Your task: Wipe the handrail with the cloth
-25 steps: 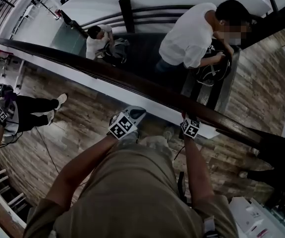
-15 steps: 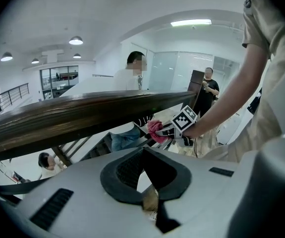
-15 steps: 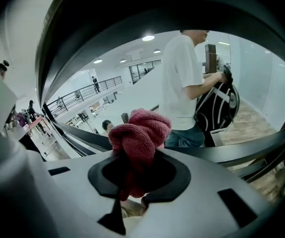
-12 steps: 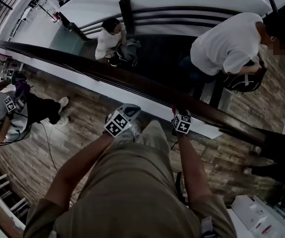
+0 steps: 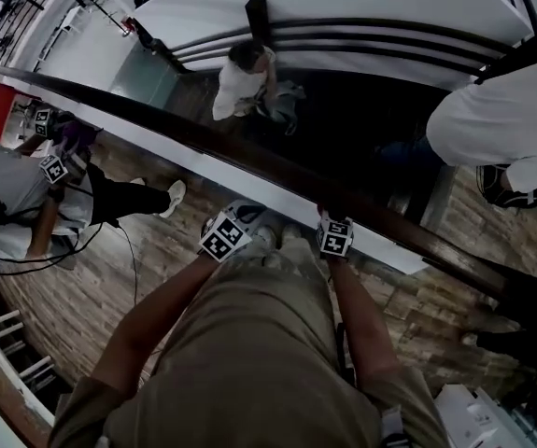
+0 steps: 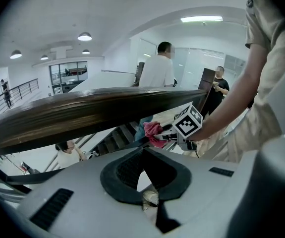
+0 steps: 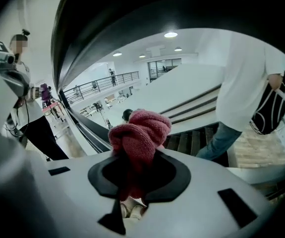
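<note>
Both of my tongs have slid along the handrail (image 6: 83, 115) toward the left of the head view since a second ago. The right tongs (image 7: 135, 155) went further than the left tongs (image 6: 143, 151). The person (image 5: 501, 124) in the white top now shows at the right edge of that view.

The right tongs are nearly shut, with the cloth (image 7: 140, 133) squeezed between the jaws. It is a fluffy pink-red cloth, all bunched up, and a fat lump of it sticks out past the tips. That lump sits right up against the near edge of the handrail, under its top. I think it is rubbing the wood, but I cannot see the touching spot.

The left tongs are shut tight and hold nothing. They hang just under the handrail, a little way from the right tongs, and do no work.

I think the cloth is very light and very soft. It will squash and fold, not push back, and it cannot break. It could slip out bit by bit as it drags on the wood — so the best place to hold it is the thick bunched middle, deep in the jaws, as it is now. A loose corner would just pull free.

The handrail is hard, dark, shiny wood, and it will not budge. It looks smooth, so I think the cloth should slide on it with ease
</note>
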The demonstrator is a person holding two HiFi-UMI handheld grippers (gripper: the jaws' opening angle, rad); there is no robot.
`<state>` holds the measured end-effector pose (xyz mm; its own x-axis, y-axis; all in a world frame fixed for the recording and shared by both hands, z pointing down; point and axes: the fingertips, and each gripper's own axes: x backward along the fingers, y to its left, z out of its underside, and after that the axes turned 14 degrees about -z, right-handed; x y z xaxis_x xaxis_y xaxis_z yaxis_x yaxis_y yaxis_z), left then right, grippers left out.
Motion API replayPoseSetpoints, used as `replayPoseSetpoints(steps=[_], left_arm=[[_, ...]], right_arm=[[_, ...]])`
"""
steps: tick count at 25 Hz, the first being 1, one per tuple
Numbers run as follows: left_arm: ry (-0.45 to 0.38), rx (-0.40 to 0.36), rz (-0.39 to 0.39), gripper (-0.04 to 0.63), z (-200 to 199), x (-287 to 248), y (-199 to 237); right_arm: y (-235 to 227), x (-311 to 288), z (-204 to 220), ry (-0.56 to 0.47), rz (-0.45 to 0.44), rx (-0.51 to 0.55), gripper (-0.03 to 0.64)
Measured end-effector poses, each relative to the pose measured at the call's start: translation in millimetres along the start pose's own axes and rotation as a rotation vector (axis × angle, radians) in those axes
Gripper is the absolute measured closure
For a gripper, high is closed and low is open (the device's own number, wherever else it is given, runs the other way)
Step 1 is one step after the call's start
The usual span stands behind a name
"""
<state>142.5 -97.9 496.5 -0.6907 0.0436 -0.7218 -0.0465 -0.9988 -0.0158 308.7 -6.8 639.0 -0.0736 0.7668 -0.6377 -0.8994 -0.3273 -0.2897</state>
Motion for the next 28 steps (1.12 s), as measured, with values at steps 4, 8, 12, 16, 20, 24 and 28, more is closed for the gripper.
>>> replayPoseSetpoints(steps=[4,8,12,16,20,24,28], left_arm=[[-0.003,0.034,-0.047,0.578,-0.8,7.4,20.8],[-0.001,0.075,-0.076,0.578,12.8,25.1,48.9],[0.000,0.085,-0.062,0.578,32.9,39.8,73.8],[-0.003,0.075,-0.024,0.578,42.1,41.1,106.5],[-0.005,0.049,0.012,0.578,55.0,50.1,161.9],[-0.001,0.059,0.014,0.578,89.7,69.2,230.4],[-0.040,0.068,0.014,0.578,110.3,91.5,285.4]], right_arm=[[24.1,-22.7,-17.6,0.029,-0.080,0.035,0.528],[58.9,-41.0,-27.1,0.060,-0.142,0.084,0.528],[81.7,-51.9,-30.2,0.091,-0.145,0.117,0.528],[106.6,-71.5,-41.9,0.116,-0.151,0.104,0.528],[145.7,-110.0,-63.0,0.127,-0.129,0.102,0.528],[186.2,-150.7,-70.7,0.166,-0.085,0.145,0.528],[211.5,-170.6,-73.3,0.197,-0.021,0.204,0.528]])
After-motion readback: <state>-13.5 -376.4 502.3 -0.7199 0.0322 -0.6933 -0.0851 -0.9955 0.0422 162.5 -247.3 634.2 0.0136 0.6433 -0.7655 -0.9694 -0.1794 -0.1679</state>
